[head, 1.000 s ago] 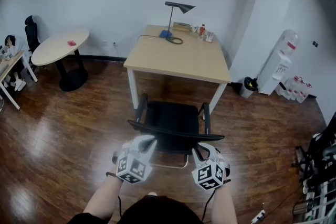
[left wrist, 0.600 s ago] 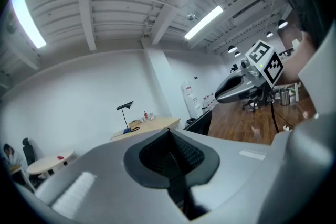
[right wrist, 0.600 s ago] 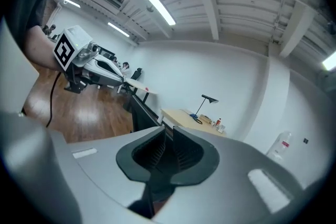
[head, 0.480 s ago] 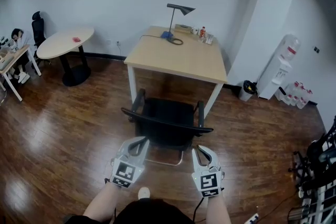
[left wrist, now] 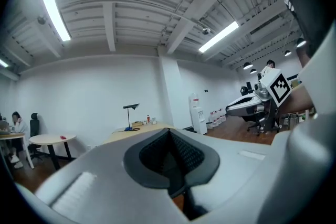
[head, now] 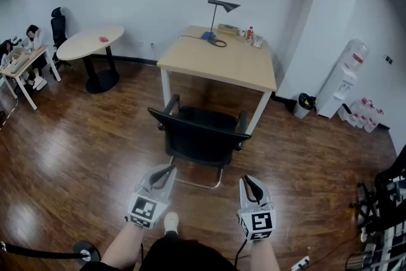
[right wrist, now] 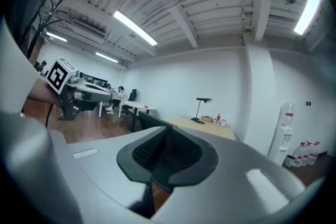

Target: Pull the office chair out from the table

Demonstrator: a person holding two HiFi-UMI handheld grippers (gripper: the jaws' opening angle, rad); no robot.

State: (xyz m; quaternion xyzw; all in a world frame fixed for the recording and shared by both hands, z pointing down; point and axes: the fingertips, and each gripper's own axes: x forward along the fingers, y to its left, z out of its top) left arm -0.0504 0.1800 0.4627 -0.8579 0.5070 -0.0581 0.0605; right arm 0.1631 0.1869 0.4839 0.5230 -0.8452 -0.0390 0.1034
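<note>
Two grippers are held low before the person, both empty; the left gripper (head: 167, 169) is clenched, its jaws pressed together with nothing between them, and the right gripper (head: 248, 179) has just been closing its jaws, which now meet at the tips, also with nothing between them; neither one touches the black office chair with armrests (head: 200, 136); this chair stands on the dark wooden floor (head: 76, 155) just in front of the light wooden rectangular table with white legs (head: 222, 63), with its backrest toward the person and slightly turned, and its seat is out from under the table's near edge; a black desk lamp (head: 223, 6) stands at the far side of the table; a round white table (head: 95, 41) stands well apart at the left.
</note>
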